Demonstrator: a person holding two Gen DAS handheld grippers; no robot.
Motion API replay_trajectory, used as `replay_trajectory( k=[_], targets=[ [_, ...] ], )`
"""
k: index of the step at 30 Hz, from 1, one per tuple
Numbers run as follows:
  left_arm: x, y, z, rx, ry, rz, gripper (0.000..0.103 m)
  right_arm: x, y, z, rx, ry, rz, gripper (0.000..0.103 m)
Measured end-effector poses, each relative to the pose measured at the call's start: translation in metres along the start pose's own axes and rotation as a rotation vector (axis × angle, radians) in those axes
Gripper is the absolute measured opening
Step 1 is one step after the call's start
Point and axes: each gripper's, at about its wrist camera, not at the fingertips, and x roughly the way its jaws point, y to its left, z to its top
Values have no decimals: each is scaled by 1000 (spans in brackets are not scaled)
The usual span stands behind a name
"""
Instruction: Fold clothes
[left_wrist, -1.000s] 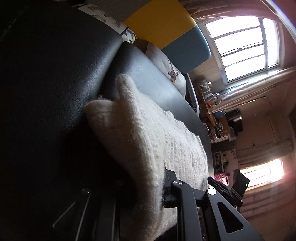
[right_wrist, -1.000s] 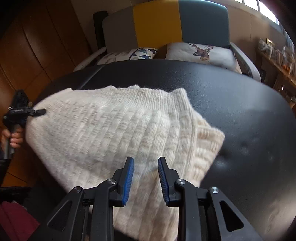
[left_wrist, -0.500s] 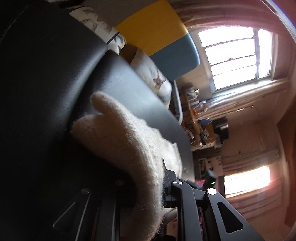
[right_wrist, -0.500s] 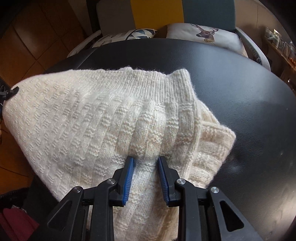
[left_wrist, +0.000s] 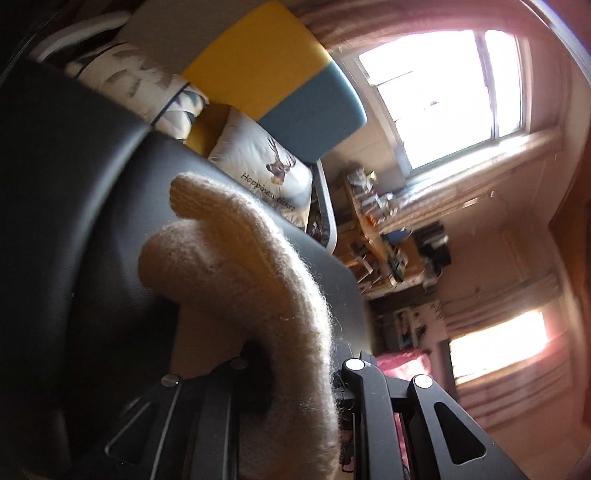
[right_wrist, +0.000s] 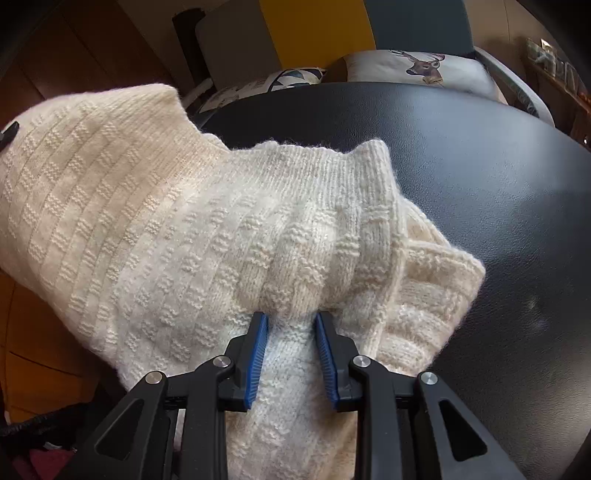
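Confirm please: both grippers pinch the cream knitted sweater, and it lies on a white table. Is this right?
Not quite. The table is black, not white, as the right wrist view shows. The rest holds: the right gripper and the left gripper both pinch the cream knitted sweater.

Left gripper (left_wrist: 295, 387) has lifted the sweater's (right_wrist: 207, 236) corner higher off the table (right_wrist: 480, 166).

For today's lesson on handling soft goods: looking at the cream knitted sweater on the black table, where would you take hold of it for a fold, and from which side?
Grip the sweater at its edges, not the flat middle. The right tongs pinch a raised ridge of knit at the near edge, coming from the near side; the left tongs hold the far left corner. On the black table, only bunched or hanging edges give the pads something to close on.
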Motion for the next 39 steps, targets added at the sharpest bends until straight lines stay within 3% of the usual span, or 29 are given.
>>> replay_trajectory(
  k=[8,15,18,21,24,28,33,35,39],
  targets=[
    [85,-77,-11,190,173,137,19,-4,-13,-11,91,-66,139,27],
    [177,-98,-52,323,353,268,19,-4,-37,-25,204,-133,286,27],
    [203,-93,-79,315,447,283,22,-7,-47,-30,237,-154,333,27],
    [200,-92,-86,273,470,208,37,-10,-58,-37,283,-174,380,27],
    [198,-92,-93,230,491,132,43,-18,-68,-45,319,-203,402,27],
    [148,-92,-69,151,379,-22,49,-41,-78,-61,329,-224,339,27],
    [71,-67,-66,254,220,59,54,-87,-88,-85,340,-299,258,31],
    [46,-54,-80,353,154,142,54,-118,-74,-90,245,-349,272,32],
    [15,-19,-116,573,100,278,55,-135,-25,-74,93,-288,398,43]
  ],
)
